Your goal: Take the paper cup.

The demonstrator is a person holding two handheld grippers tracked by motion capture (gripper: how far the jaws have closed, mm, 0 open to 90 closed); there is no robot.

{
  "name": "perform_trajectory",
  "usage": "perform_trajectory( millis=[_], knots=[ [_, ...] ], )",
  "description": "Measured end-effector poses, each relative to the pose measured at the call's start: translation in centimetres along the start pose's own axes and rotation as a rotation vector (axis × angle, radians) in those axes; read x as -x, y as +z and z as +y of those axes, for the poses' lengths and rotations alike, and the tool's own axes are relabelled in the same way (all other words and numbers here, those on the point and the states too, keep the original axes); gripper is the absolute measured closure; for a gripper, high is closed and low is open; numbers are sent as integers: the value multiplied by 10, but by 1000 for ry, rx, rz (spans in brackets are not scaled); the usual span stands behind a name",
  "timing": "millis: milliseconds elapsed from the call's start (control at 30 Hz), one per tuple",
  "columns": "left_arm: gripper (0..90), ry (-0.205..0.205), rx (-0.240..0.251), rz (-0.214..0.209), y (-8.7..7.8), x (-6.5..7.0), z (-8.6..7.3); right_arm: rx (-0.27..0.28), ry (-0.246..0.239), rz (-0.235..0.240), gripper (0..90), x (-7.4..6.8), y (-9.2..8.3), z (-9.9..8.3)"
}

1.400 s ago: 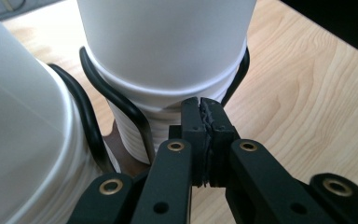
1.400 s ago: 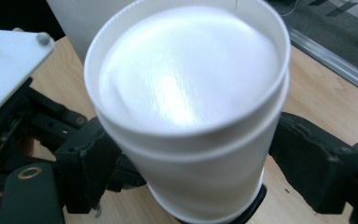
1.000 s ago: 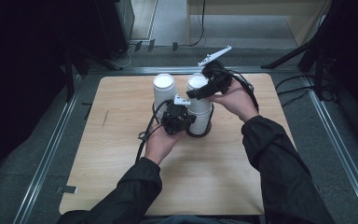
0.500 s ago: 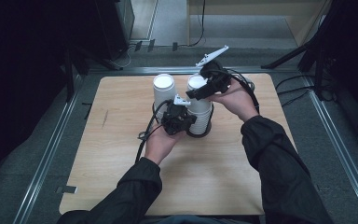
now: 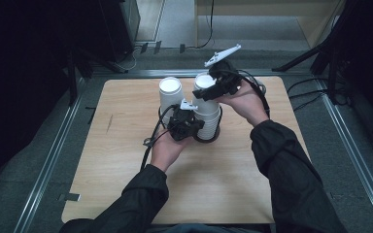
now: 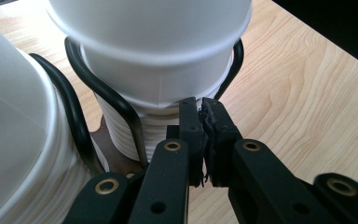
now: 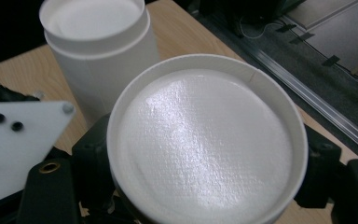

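Note:
Two stacks of upturned white paper cups stand in a black wire holder (image 5: pixel 209 140) at the middle of the wooden table (image 5: pixel 126 170): a left stack (image 5: pixel 170 94) and a right stack (image 5: pixel 208 116). My right gripper (image 5: pixel 205 90) comes in from the right at the top cup (image 7: pixel 205 149) of the right stack. Its jaws have just been closing, with that cup between them and both jaws against its sides. My left gripper (image 6: pixel 200 105) is shut with nothing in it, its tips at the ribbed lower rims of the right stack (image 6: pixel 126 135).
A wire loop of the holder (image 6: pixel 121 107) rises just left of the left gripper's tips. Metal rails (image 5: pixel 43 165) border the table on both sides. Cables (image 5: pixel 272 92) trail across the back right corner. Bare wood lies in front of the stacks.
The right gripper has shifted very slightly at the top cup. The left hand and both stacks stay where they were.

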State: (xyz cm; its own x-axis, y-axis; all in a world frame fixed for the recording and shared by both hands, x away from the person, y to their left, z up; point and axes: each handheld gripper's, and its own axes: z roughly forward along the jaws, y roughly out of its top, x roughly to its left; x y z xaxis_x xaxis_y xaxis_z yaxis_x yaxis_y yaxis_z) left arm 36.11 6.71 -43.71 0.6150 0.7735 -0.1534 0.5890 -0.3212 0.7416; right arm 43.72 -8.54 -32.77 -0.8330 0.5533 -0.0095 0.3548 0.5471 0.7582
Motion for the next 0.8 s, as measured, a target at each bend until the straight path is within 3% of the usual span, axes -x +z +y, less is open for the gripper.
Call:
perform_trajectory(
  millis=[200,367,500,600,700,800],
  knots=[
    [859,-6,-5,-4,-1,-2,0,-9,-32,10,246,-4,-15,18],
    [839,-10,29,-20,-6,-2,-1,-7,-54,19,246,-5,-30,30],
    [821,-26,12,-37,-7,-4,-2,-1,-60,24,245,-6,-45,38],
    [791,8,-22,-59,-10,-7,-3,15,-58,30,245,-6,-62,45],
    [716,6,-60,-91,-12,-7,-4,24,-69,21,244,-7,-76,48],
    [658,28,-62,-96,-15,-7,-5,18,-75,12,244,-8,-83,49]
  ],
)
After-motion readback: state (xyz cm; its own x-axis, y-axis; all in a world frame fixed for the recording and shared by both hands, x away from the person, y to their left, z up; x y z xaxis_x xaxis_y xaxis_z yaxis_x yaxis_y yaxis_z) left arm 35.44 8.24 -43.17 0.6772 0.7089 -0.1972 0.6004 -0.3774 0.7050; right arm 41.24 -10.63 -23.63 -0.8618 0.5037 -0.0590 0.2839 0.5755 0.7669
